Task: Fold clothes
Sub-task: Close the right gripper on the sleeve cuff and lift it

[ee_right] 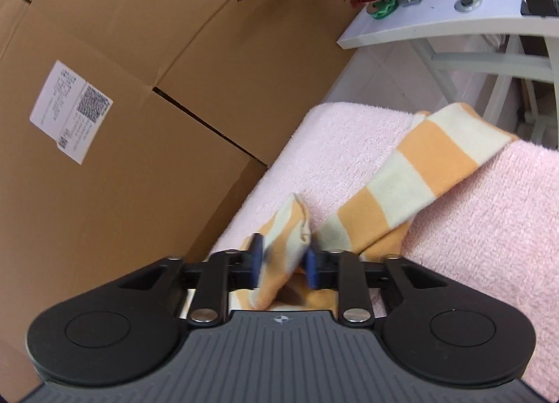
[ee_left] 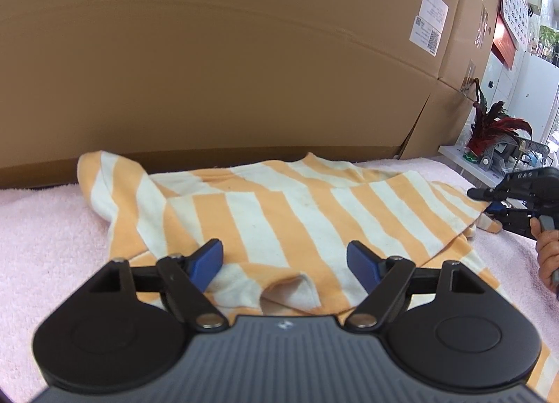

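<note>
A corner of the striped shirt (ee_left: 279, 214) is pinched by the right gripper (ee_right: 283, 261); the left gripper (ee_left: 284, 259), spread wide and empty, is hovering over the near hem. The fold should be kept taut.

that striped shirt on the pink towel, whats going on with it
A person with a handheld gripper in each hand is folding the orange-and-white striped shirt on the pink towel. The right gripper is shut on a bunched bit of the shirt's fabric near one sleeve. The left gripper hovers open over the shirt's near edge, gripping nothing.
</note>
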The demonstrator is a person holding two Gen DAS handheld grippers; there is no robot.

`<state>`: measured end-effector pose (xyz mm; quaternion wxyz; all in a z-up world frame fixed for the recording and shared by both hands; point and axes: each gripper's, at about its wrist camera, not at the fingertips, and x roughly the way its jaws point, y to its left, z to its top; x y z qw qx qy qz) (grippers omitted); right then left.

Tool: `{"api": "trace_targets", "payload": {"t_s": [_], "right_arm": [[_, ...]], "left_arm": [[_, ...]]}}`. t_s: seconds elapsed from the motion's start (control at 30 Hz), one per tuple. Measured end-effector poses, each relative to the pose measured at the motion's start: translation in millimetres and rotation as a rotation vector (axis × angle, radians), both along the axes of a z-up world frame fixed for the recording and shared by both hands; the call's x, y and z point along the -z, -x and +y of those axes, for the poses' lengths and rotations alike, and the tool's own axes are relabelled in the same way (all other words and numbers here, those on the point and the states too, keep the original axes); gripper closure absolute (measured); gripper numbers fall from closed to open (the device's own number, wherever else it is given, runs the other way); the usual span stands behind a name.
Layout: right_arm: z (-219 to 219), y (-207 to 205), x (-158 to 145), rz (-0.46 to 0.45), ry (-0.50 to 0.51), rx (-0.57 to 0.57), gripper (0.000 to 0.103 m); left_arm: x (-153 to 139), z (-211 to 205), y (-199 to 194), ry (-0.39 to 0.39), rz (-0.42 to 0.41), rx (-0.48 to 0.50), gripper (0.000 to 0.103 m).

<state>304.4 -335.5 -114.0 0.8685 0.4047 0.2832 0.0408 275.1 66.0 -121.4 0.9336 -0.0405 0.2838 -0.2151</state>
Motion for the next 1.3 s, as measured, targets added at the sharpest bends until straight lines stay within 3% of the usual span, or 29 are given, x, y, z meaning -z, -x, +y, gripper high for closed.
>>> {"api": "trace_targets", "payload": {"t_s": [0.03, 0.13, 0.3, 0.4, 0.57, 0.73, 0.8, 0.93, 0.97, 1.07, 1.13, 1.17, 1.3], "right_arm": [[0, 2, 2, -0.03, 0.009, -0.001, 0.095], [-5, 10, 8, -0.098, -0.03, 0.018, 0.096], [-19, 31, -7, -0.332, -0.143, 0.042, 0.096], [-19, 33, -9, -0.323, -0.125, 0.08, 0.096], [-39, 41, -3, -0.342, -0.236, 0.194, 0.096], [-39, 19, 10, -0.159, -0.248, 0.136, 0.096], [-39, 20, 8, -0.16, -0.232, 0.143, 0.096], [-37, 14, 10, -0.109, -0.221, 0.139, 0.08], [-36, 13, 10, -0.102, -0.214, 0.131, 0.083], [-32, 12, 8, -0.104, -0.178, 0.114, 0.076], [-27, 13, 9, -0.102, -0.129, 0.105, 0.082], [-25, 13, 8, -0.093, -0.105, 0.104, 0.096], [-29, 28, 3, -0.216, -0.119, 0.147, 0.096]], "left_arm": [[0, 1, 0, 0.005, 0.001, 0.001, 0.023], [0, 5, 1, 0.032, 0.002, 0.005, 0.023], [1, 7, 0, 0.049, 0.003, 0.007, 0.02], [1, 8, 1, 0.057, -0.001, 0.003, 0.014], [0, 13, 1, 0.082, 0.0, -0.02, 0.009], [2, 10, -2, 0.067, 0.022, -0.029, 0.009], [2, 8, -3, 0.058, 0.026, -0.028, 0.006], [2, 5, -4, 0.04, 0.033, -0.027, 0.005], [2, 4, -5, 0.036, 0.035, -0.027, 0.005], [2, 0, -5, 0.017, 0.034, -0.026, 0.005], [2, -3, -5, 0.002, 0.033, -0.024, 0.005], [2, -4, -5, -0.006, 0.032, -0.024, 0.005], [2, -7, -6, -0.025, 0.03, -0.022, 0.005]]}}
